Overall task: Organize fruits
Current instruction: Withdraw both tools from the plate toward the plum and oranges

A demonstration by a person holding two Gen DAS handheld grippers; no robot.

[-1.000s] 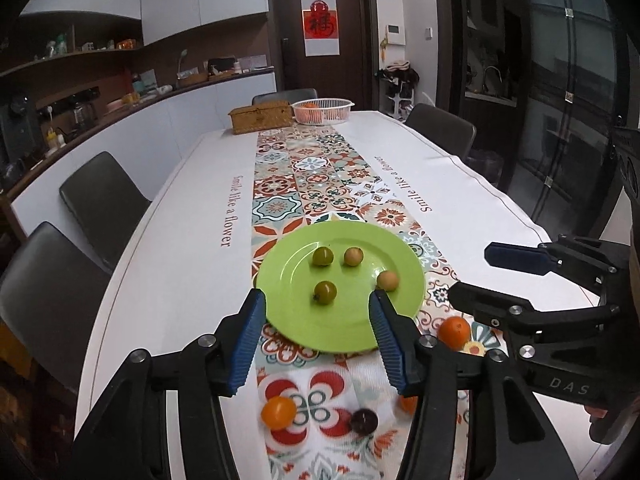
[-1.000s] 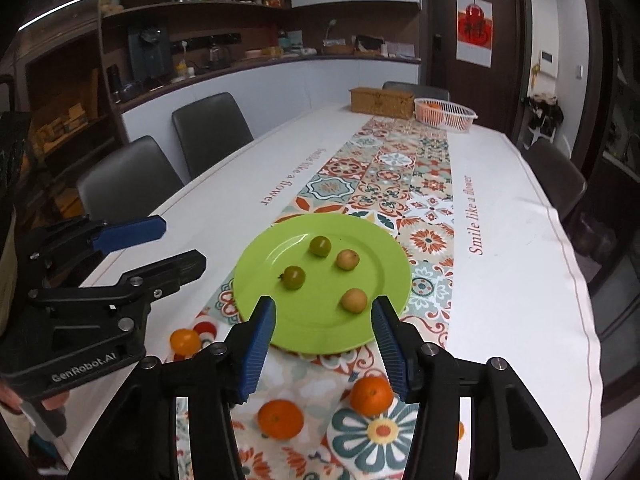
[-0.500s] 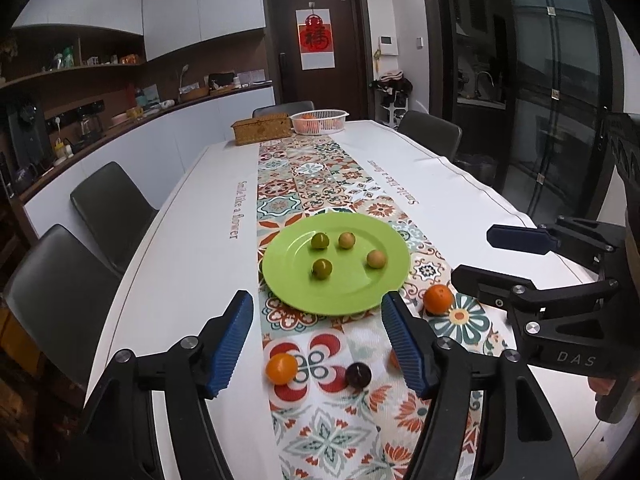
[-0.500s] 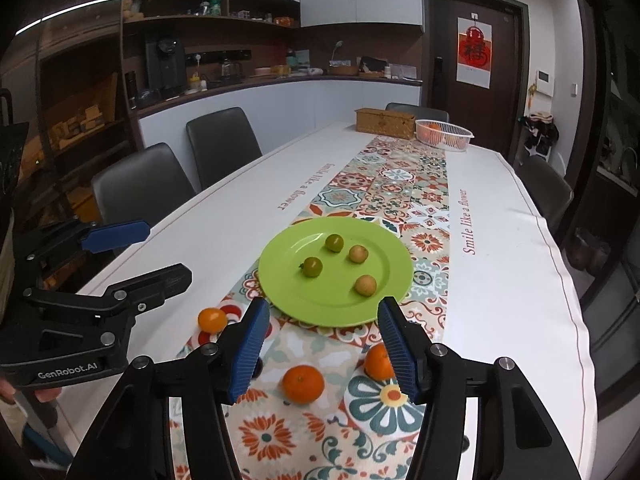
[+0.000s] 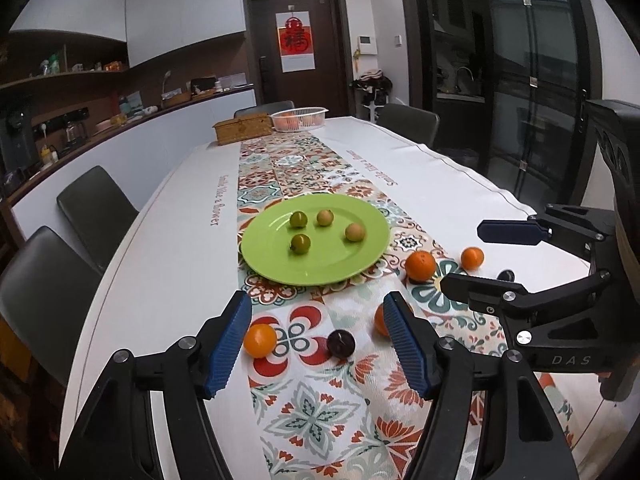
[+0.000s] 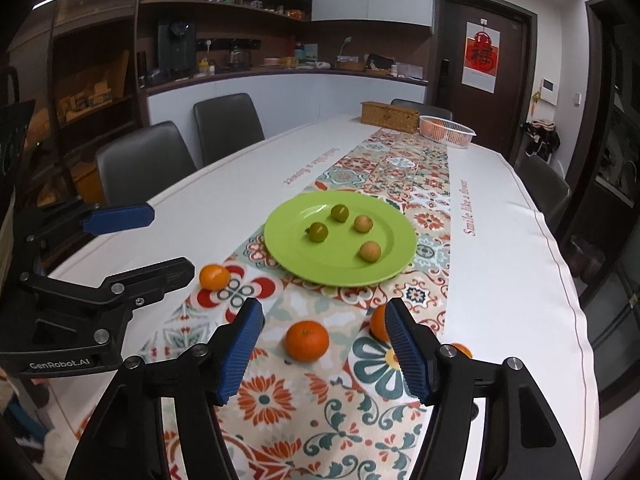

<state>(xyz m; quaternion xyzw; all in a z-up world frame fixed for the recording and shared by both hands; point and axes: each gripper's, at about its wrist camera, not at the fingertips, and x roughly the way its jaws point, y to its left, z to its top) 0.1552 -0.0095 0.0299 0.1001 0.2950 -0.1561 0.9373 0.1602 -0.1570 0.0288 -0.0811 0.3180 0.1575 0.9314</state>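
A green plate (image 5: 276,258) (image 6: 384,258) on the patterned runner holds two green and two tan small fruits. Several oranges lie on the runner near me: one (image 5: 260,340) by my left finger, one (image 5: 420,265) right of the plate, a small one (image 5: 472,258), and one (image 6: 307,340) between my right fingers' line. A dark plum (image 5: 341,343) lies ahead of my left gripper (image 5: 318,342), which is open and empty. My right gripper (image 6: 325,350) is open and empty, above the table.
A white basket (image 5: 298,119) with oranges and a wicker box (image 5: 242,128) stand at the table's far end. Dark chairs (image 5: 94,208) line the left side and one (image 6: 544,188) stands on the right. A counter runs along the left wall.
Both grippers have pulled back and up from the plate, toward the near end of the table. More fruits on the runner have come into view. Both stay open.
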